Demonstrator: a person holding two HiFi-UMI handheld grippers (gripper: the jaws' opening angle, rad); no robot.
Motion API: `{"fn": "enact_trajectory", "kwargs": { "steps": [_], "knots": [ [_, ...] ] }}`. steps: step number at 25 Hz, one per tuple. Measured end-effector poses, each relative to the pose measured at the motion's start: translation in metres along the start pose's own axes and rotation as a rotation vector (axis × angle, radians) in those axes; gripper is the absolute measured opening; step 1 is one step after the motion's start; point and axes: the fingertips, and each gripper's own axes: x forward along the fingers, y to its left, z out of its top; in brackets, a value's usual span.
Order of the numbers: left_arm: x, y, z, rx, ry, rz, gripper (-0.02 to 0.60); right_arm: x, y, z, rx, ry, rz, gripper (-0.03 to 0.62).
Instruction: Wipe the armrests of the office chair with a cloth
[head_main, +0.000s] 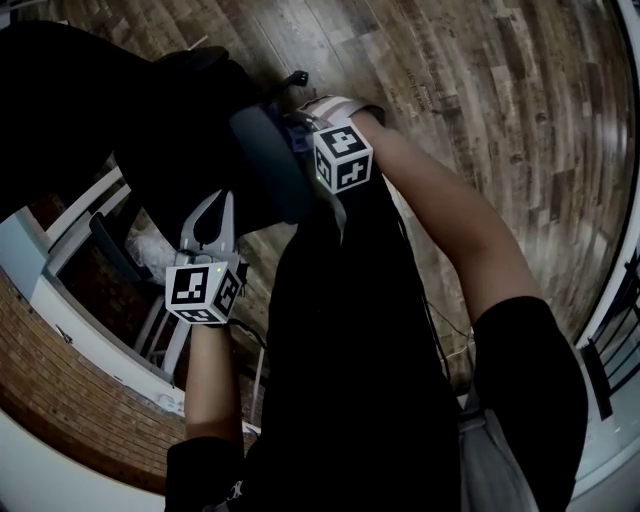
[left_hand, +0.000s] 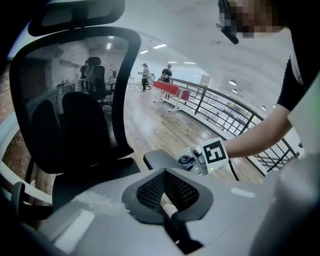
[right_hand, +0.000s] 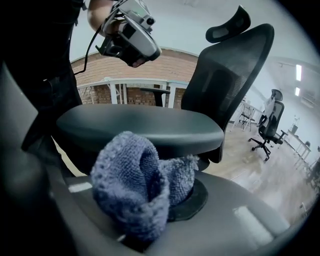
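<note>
One blue-grey cloth (right_hand: 134, 186), loopy terry bunched into a rounded lump, is clamped in my right tool (right_hand: 161, 202). Its fold stands up out of the jaws against the near edge of the armrest (right_hand: 145, 126). That pad is smooth, dark and oval, its long axis lying crosswise just ahead of the tool. Beyond it rises the chair's black mesh backrest (right_hand: 226, 70). My left tool (left_hand: 168, 194), mesh-padded, is closed on nothing, up and left of the right one.
</note>
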Motion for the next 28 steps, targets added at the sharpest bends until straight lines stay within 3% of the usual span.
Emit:
{"fn": "enact_trajectory", "kwargs": {
  "steps": [8,16,19,24,28],
  "knots": [
    [0.020,0.009,0.008,-0.090,0.001,0.013,0.006,0.034,-0.022,-0.023,-0.034,0.096,0.045,0.046],
    [0.024,0.028,0.000,-0.130,0.025,0.083,0.006,0.083,-0.042,-0.059,-0.036,0.171,0.115,0.044],
    [0.025,0.038,-0.006,-0.153,0.034,0.116,0.006,0.101,-0.042,-0.077,-0.011,0.193,0.139,0.046],
    [0.030,0.049,-0.015,-0.260,0.002,0.149,0.006,0.127,-0.038,-0.116,0.060,0.254,0.160,0.044],
    [0.030,0.046,-0.027,-0.241,0.006,0.166,0.006,0.135,-0.026,-0.131,0.162,0.268,0.177,0.046]
  ]
}}
